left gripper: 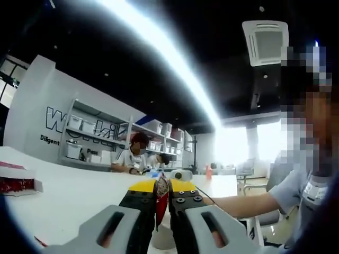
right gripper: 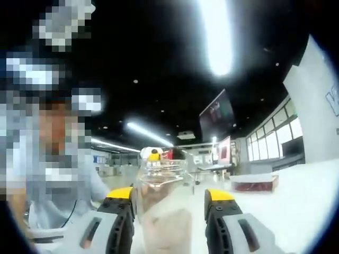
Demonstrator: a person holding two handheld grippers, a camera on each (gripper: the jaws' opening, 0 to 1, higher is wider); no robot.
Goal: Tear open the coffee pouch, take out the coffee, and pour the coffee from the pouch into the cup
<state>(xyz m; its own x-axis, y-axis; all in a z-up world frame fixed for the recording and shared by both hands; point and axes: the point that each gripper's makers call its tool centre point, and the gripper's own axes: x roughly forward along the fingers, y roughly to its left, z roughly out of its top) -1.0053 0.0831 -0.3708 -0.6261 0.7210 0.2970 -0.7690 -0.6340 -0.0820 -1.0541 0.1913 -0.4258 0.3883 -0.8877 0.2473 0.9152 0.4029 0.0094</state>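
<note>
Your left tool (left gripper: 162, 207) is clamped tight on the red coffee pouch (left gripper: 161, 197), held edge-on above the white table (left gripper: 69, 196). Over on your right tool (right gripper: 169, 207), jaws are spread around the clear cup (right gripper: 160, 182). Bring pouch over rim, tip slowly, and keep that cup steady.

Glossy red foil coffee pouch (left gripper: 161, 198); clear ribbed plastic cup (right gripper: 160, 185); smooth white table (left gripper: 69, 198).
</note>
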